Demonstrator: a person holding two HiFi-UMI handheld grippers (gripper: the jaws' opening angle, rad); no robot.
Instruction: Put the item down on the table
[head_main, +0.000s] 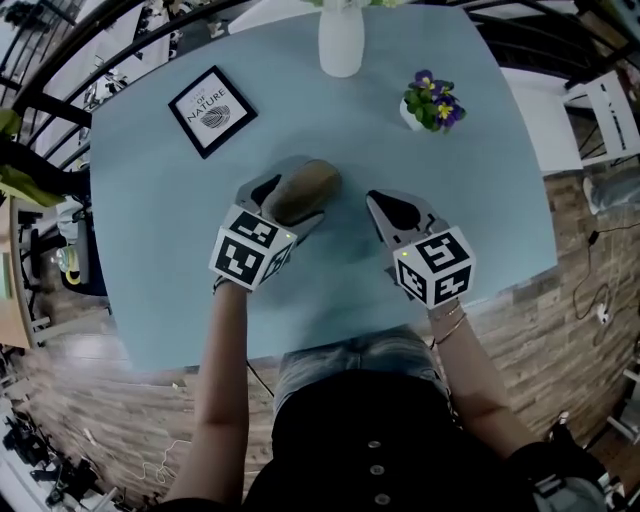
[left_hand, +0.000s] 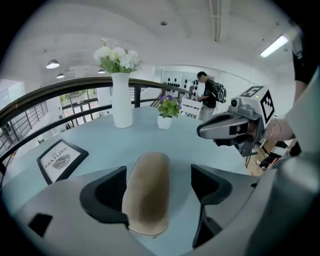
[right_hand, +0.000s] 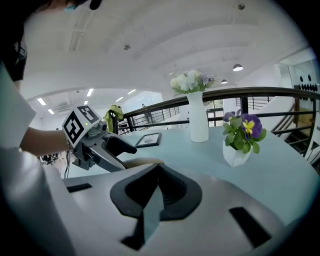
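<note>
table (head_main: 150, 200): matt, smooth | tan item (head_main: 305, 188): matt, finely rough | vase (head_main: 341, 40): glossy white | floor (head_main: 560, 300): wood planks

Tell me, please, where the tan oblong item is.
The tan item lies left of centre in the head view, on the blue table between the left gripper's open jaws.

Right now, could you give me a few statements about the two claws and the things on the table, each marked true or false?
1. The left claw is open around the tan oblong item. True.
2. The right claw holds a flower pot. False: it is shut and empty; the small pot of purple flowers stands apart on the table.
3. The white vase stands upright. True.
4. The framed picture lies right of the vase. False: it lies to its left.
</note>
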